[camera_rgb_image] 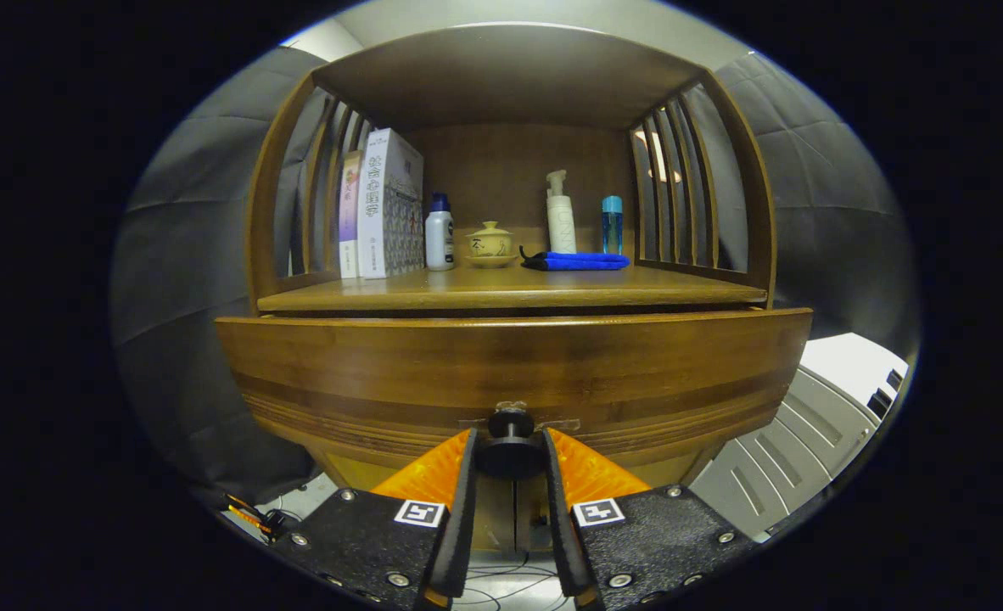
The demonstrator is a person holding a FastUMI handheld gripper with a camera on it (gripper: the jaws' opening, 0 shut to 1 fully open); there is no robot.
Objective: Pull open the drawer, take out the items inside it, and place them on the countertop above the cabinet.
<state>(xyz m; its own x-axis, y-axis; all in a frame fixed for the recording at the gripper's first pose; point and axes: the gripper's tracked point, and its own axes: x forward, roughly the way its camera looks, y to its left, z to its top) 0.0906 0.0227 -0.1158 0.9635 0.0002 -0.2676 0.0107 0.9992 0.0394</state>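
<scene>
— Wooden drawer point(514, 361): position?
— Below the desk point(510, 293), front edge proud of it.
— Tongs point(511, 454)?
— Pinching the drawer's dark knob point(511, 424), one finger either side.

The drawer point(514, 365) shows its front panel alone — whatever lies inside is hidden behind it. The gripper point(511, 450) fingers flank the knob point(511, 445), seemingly touching it — contact is hard to tell. Print on the books point(383, 204) is too small to make out.

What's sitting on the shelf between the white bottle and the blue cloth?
In the gripper view, a lidded yellow teacup on a saucer sits between the white bottle and the blue cloth.
</scene>
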